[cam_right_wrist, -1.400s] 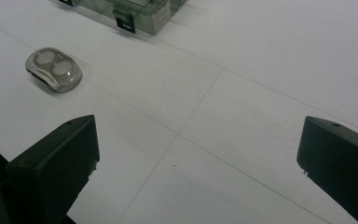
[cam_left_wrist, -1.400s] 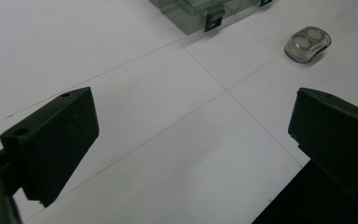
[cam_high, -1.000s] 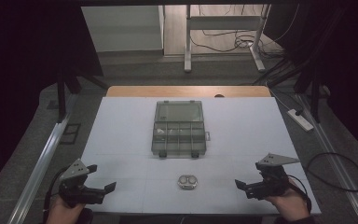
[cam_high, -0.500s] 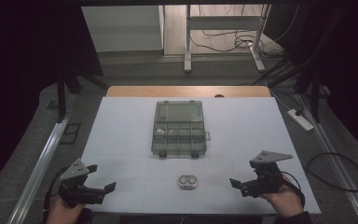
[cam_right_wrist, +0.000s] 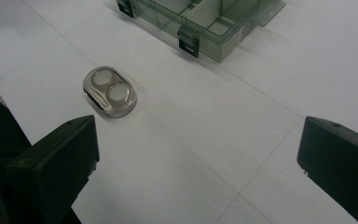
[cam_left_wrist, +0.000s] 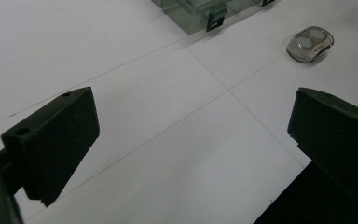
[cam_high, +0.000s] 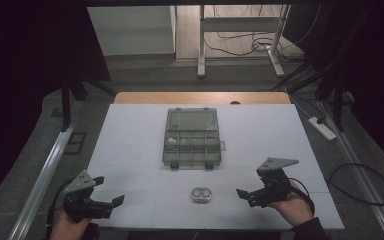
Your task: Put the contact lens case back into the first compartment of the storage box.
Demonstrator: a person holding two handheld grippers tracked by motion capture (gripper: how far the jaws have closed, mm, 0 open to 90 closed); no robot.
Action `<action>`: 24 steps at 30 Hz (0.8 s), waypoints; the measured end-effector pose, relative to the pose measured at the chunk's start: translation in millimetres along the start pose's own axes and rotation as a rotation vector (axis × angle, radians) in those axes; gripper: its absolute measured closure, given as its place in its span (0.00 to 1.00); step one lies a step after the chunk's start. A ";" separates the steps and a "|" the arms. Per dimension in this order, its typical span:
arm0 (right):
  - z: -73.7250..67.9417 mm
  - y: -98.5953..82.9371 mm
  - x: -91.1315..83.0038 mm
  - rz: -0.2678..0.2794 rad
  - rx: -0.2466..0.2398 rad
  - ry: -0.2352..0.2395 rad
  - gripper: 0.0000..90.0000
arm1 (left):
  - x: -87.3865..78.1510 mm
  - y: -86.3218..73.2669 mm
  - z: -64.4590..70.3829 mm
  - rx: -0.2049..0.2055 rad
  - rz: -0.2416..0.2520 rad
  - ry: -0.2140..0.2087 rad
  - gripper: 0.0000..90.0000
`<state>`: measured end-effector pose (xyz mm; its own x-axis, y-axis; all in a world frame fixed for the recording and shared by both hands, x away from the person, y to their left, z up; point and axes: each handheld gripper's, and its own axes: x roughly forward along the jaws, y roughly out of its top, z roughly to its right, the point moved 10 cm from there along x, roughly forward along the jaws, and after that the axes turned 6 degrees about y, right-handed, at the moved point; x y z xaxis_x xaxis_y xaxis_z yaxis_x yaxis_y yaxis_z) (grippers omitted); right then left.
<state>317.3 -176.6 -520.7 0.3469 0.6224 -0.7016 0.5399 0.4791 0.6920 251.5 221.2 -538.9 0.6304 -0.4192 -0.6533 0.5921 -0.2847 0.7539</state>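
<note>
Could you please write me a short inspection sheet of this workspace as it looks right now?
Surface: white table top with thin grid lines, wooden edge at the far side.
Job's things: open translucent grey plastic compartment box at the centre, lid laid back away from the person; small clear oval case with two round wells nearer the person, apart from the box.
Clutter: nothing seen on the table.
Grippers: left gripper open, low at the near left corner; right gripper open, jaws pointing towards the oval case, not touching it.
Cables: black cable looped on the floor at the right; more cables under the far frame.
Surroundings: white power strip on grey floor; dark room.
</note>
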 end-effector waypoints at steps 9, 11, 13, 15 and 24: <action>-3.8 5.5 11.4 -0.020 -0.019 0.019 0.00 | 0.1 -0.1 -0.1 0.000 -0.002 0.001 0.02; -4.4 6.5 13.8 -0.026 -0.027 0.024 0.00 | 0.2 -0.1 -0.1 0.000 -0.003 0.002 0.02; -5.0 7.4 16.2 -0.031 -0.030 0.027 0.00 | 0.2 -0.2 -0.1 0.000 -0.003 0.002 0.02; -5.8 8.0 18.3 -0.038 -0.031 0.031 0.00 | 0.2 -0.2 -0.2 0.000 -0.003 0.002 0.02; -9.5 11.0 27.8 -0.057 -0.046 0.047 0.00 | 0.2 -0.2 -0.1 0.002 -0.003 0.002 0.02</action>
<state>325.6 -148.2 -531.0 0.2794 0.6211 -0.7323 0.5218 0.5420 0.6588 251.5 221.3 -539.2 0.6295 -0.4164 -0.6559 0.5930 -0.2879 0.7520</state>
